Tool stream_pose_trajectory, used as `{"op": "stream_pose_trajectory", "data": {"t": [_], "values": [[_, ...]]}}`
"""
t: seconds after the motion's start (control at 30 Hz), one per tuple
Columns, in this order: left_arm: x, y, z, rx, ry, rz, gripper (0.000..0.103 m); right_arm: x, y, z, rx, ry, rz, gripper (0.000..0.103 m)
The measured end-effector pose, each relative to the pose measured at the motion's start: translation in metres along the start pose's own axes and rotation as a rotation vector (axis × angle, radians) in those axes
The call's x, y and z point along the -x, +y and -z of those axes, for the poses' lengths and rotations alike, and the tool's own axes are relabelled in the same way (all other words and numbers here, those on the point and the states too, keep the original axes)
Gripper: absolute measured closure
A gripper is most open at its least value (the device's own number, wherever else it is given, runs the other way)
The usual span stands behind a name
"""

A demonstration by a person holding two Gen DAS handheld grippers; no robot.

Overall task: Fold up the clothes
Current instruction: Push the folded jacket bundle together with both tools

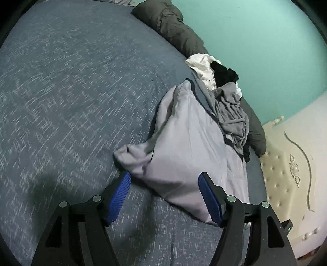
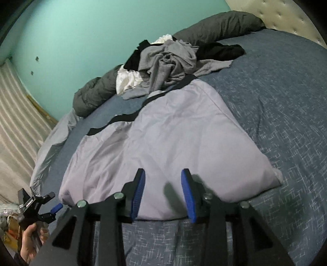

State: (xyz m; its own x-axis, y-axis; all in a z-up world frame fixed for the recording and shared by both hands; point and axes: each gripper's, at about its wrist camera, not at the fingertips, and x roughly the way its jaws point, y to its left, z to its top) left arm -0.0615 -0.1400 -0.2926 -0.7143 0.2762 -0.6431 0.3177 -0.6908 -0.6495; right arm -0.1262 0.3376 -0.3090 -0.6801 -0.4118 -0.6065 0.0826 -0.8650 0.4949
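1. Pale lilac-grey garment spread on the blue flecked bedcover, folded over, with a black trim band along its far edge; in the left wrist view lies right of centre, one bunched corner pointing left.
2. Right gripper poised over the garment's near edge, blue pads parted to a moderate gap, no cloth pinched between them.
3. Left gripper at the garment's near corner, pads spread wide, nothing clamped; seen also at the lower left of the right wrist view, gripped by a hand.
4. Just beyond the garment, a heap of unfolded clothes: grey on top, white and black pieces beneath.
5. Behind the heap, a dark grey rolled duvet along the turquoise wall.
6. Far right, a cream tufted headboard; far left, a striped curtain.
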Motion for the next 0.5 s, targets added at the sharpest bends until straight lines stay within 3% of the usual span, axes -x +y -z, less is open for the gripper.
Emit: {"op": "stream_pose_trajectory", "data": {"t": [0.13,0.3,0.37,0.5], "values": [[-0.005,-0.001,0.002,0.003,0.005,-0.011,0.03,-0.008,0.01,0.006,0.008,0.025,-0.047,0.066],[-0.011,-0.004,0.002,-0.015,0.011,-0.018,0.03,-0.03,0.062,0.012,0.115,0.099,-0.15,0.068],[-0.011,-0.004,0.001,-0.022,0.013,-0.016,0.03,-0.045,0.082,0.017,0.155,0.141,-0.154,0.082],[-0.012,-0.002,0.0,-0.025,0.016,-0.012,0.03,-0.078,0.101,0.032,0.191,0.255,-0.143,0.091]]}}
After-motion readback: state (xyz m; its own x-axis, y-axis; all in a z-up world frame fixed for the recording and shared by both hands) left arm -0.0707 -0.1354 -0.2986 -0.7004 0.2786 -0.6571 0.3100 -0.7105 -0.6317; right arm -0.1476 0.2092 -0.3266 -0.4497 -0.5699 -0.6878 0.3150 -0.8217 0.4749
